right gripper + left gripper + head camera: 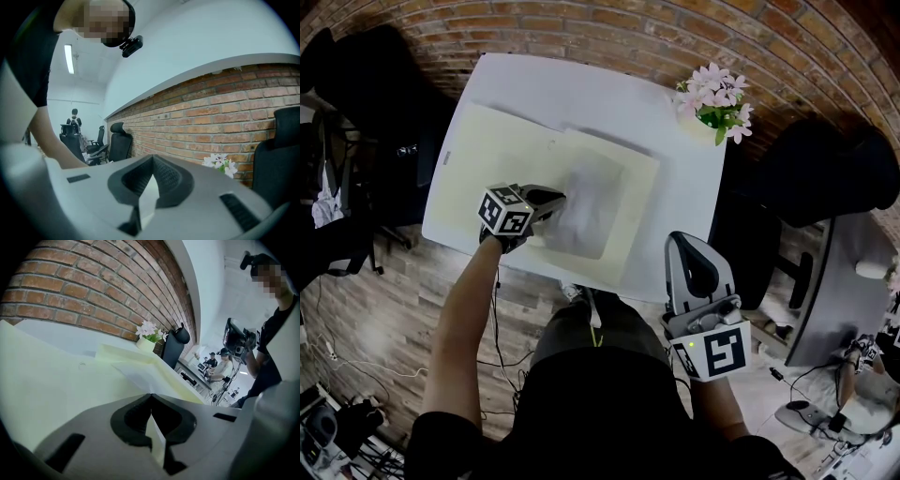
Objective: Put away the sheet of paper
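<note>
On the white table [581,94], which fills the middle of the head view with a brick wall beyond it, a large cream folder [478,178] lies opened flat, its left leaf bare and its right leaf a little raised. The white sheet of paper [592,211] rests on that right leaf, towards the near side, its surface faintly bowed and not dead flat. It should handle as very light, limp and easy to crease or tear, and as apt to slide on the smooth card under it, so an edge or corner is the place to take it, lifted gently with no sharp pull. The left gripper [555,199] is at the sheet's left edge with its jaws fully together, and in its own view the sheet runs right up into the closed tips, so it appears to pinch that edge. The right gripper [686,246] hangs off the table's near right corner, jaws closed on nothing and touching neither paper nor folder. At the far right corner stands a small pot of pink flowers [714,98], well apart from the sheet.
</note>
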A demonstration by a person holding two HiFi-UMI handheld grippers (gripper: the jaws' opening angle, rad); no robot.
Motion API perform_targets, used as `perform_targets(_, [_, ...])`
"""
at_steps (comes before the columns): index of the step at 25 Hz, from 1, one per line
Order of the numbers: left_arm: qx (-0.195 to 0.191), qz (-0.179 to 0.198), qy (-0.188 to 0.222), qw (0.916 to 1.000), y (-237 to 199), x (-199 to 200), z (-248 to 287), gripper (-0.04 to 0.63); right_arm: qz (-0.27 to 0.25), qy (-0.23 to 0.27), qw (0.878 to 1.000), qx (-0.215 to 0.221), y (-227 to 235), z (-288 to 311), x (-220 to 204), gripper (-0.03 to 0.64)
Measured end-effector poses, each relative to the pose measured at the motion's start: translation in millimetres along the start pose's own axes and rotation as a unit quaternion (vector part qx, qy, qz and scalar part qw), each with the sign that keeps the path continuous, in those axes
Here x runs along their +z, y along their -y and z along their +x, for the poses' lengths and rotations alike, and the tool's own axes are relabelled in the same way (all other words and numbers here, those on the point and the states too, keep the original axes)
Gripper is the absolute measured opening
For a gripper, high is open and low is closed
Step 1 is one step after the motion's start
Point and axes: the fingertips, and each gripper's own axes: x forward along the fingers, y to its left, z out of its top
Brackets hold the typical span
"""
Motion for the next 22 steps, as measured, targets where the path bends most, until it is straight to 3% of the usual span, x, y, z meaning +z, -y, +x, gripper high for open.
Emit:
perform_targets(12, [0.013,0.015,-0.042,0.9989,3.2,-7.2,9.5,0.026,0.010,-0.003,1.000,0.003,11.5,-0.8,-3.6,0.014])
perform_targets(20, [0.043,-0.010,-0.035,0.9984,-8.7,-5.6,-9.7,0.028,0.011,0.012,1.000,0.024,12.9,7.1,0.1,0.014])
perform_targets(21, [0.047,-0.016,-0.033,0.9982,-10.4,-6.4,-12.5,0.035,0.011,0.014,0.999,0.027,12.5,8.5,0.9,0.014])
perform_targets(22, [0.055,-0.021,-0.032,0.9978,-12.8,-7.1,-15.1,0.113,0.011,0.016,0.999,0.031,12.0,9.9,1.7,0.014])
